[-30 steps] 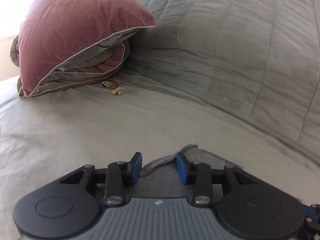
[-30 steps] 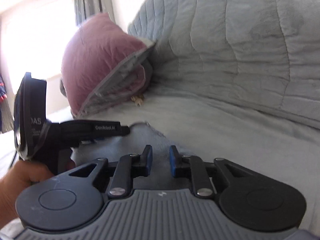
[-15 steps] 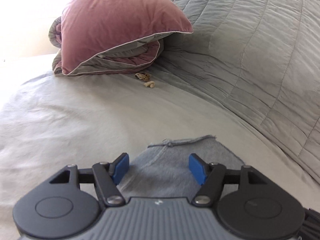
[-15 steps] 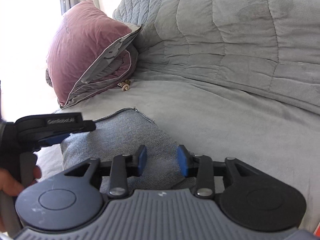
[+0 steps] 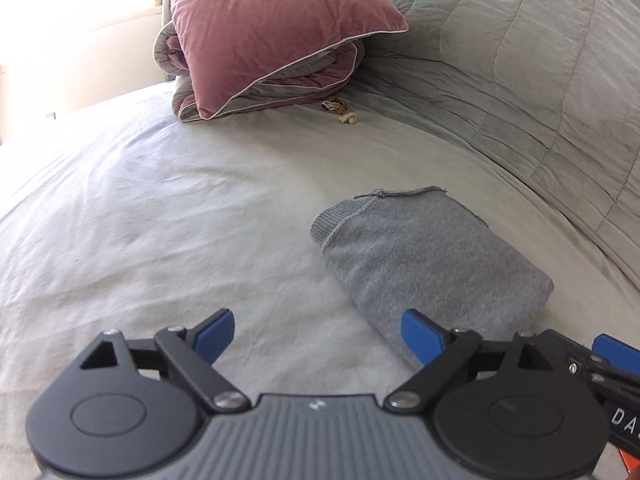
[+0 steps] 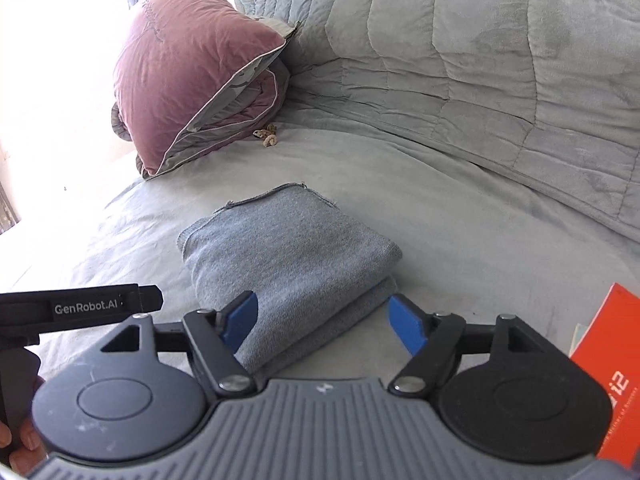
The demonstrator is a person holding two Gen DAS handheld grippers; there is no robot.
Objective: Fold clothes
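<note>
A grey knit garment (image 5: 428, 256) (image 6: 288, 256) lies folded into a compact rectangle on the pale bed sheet (image 5: 160, 216). My left gripper (image 5: 316, 336) hovers above the sheet just left of the garment's near end, its jaws still opening wide with nothing between them. My right gripper (image 6: 324, 320) hangs over the garment's near edge, jaws opening, blue pads (image 6: 240, 316) clear of the cloth. The left gripper's black side (image 6: 80, 306) shows at the left edge of the right wrist view, with a hand (image 6: 20, 452) below it.
A pink and grey folded duvet (image 5: 264, 36) (image 6: 192, 68) sits at the far end of the bed. Small tan scraps (image 5: 342, 110) lie beside it. A grey quilted cover (image 5: 520, 64) rises along the right. An orange box (image 6: 604, 368) lies at the near right.
Both grippers let go of the grey garment, opened wide and drew back and up. The folded garment now lies free on the sheet; the left gripper shifted to its left.
</note>
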